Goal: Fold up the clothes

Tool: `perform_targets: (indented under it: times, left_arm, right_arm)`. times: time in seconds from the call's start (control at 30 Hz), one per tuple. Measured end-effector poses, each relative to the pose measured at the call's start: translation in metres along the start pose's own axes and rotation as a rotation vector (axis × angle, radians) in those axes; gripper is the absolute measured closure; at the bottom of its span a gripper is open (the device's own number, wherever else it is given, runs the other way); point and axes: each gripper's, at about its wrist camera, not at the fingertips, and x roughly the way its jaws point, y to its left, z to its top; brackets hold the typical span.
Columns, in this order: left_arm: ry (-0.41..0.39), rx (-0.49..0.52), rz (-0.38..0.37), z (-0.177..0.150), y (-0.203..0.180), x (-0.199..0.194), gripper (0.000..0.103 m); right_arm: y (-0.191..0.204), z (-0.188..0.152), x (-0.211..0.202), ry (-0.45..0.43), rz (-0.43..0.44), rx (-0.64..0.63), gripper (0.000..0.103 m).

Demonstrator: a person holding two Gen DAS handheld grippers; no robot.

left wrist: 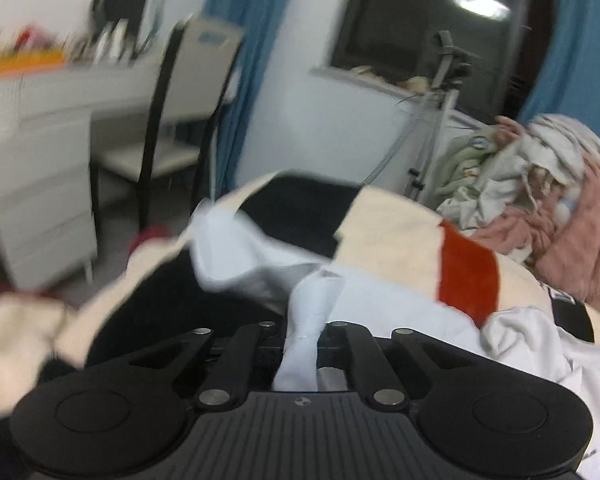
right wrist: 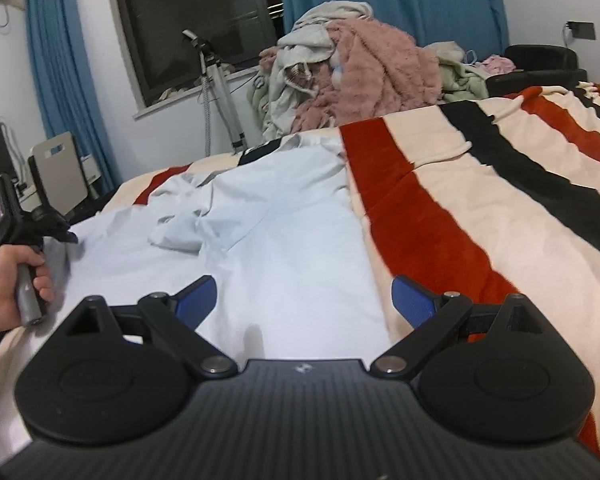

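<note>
One limp, light shirt [right wrist: 284,216]: your left claw [left wrist: 304,336] pinches its edge, right claw [right wrist: 304,300] spread above the hem.

Left clamped, right spread

Left gripper [left wrist: 302,336]: jaws drawn together, pinching pale blue shirt [left wrist: 304,308] fabric. A hand [right wrist: 10,280] wraps its handle. Right gripper [right wrist: 304,300]: blue pads [right wrist: 414,300] wide apart, nothing between them, angled downward.
</note>
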Motion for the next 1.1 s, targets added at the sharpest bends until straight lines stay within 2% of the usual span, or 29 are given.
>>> perform_targets:
  times: [0.17,0.27,0.33,0.43,0.53,0.63,0.73,0.77,0.83,0.87,0.9,0.97,1.0,1.1]
  left_arm:
    - [-0.08,0.187,0.003,0.024,-0.066,-0.045,0.099]
    - [-0.109,0.32,-0.021,0.027,-0.127,-0.072,0.099]
    - [-0.109,0.372,-0.048,0.023,-0.174,-0.086,0.099]
    - [-0.095,0.442,-0.099,0.006,-0.248,-0.109,0.099]
    - [-0.082,0.526,-0.151,-0.027,-0.321,-0.121,0.099]
    - [-0.04,0.577,-0.204,-0.066,-0.382,-0.115,0.099]
    - [0.032,0.589,-0.239,-0.106,-0.415,-0.097,0.095]
    - [0.063,0.582,-0.252,-0.116,-0.42,-0.091,0.089]
    - [0.117,0.562,-0.29,-0.132,-0.426,-0.082,0.069]
    - [0.128,0.567,-0.303,-0.138,-0.426,-0.08,0.048]
    - [0.124,0.581,-0.309,-0.142,-0.425,-0.08,0.037]
    - [0.109,0.607,-0.327,-0.143,-0.422,-0.084,0.031]
    - [0.102,0.619,-0.338,-0.143,-0.421,-0.087,0.025]
    - [0.076,0.613,-0.38,-0.135,-0.401,-0.114,0.02]
  right_arm:
    - [-0.008,0.008,-0.013,-0.033,-0.01,0.052,0.007]
    - [-0.013,0.012,-0.024,-0.039,-0.014,0.078,0.007]
    - [-0.021,0.014,-0.031,-0.038,-0.023,0.104,0.007]
    - [-0.033,0.016,-0.04,-0.042,-0.041,0.144,0.007]
    - [-0.049,0.018,-0.045,-0.056,-0.078,0.172,0.007]
    - [-0.063,0.017,-0.041,-0.06,-0.109,0.202,0.007]
    - [-0.074,0.016,-0.034,-0.059,-0.125,0.219,0.007]
    - [-0.077,0.014,-0.032,-0.063,-0.13,0.219,0.007]
    - [-0.079,0.012,-0.029,-0.066,-0.134,0.212,0.007]
    - [-0.081,0.012,-0.027,-0.066,-0.132,0.212,0.007]
    - [-0.083,0.011,-0.025,-0.069,-0.131,0.217,0.007]
    - [-0.084,0.012,-0.024,-0.076,-0.131,0.22,0.007]
    - [-0.083,0.012,-0.024,-0.08,-0.13,0.214,0.007]
    - [-0.081,0.014,-0.026,-0.093,-0.126,0.192,0.007]
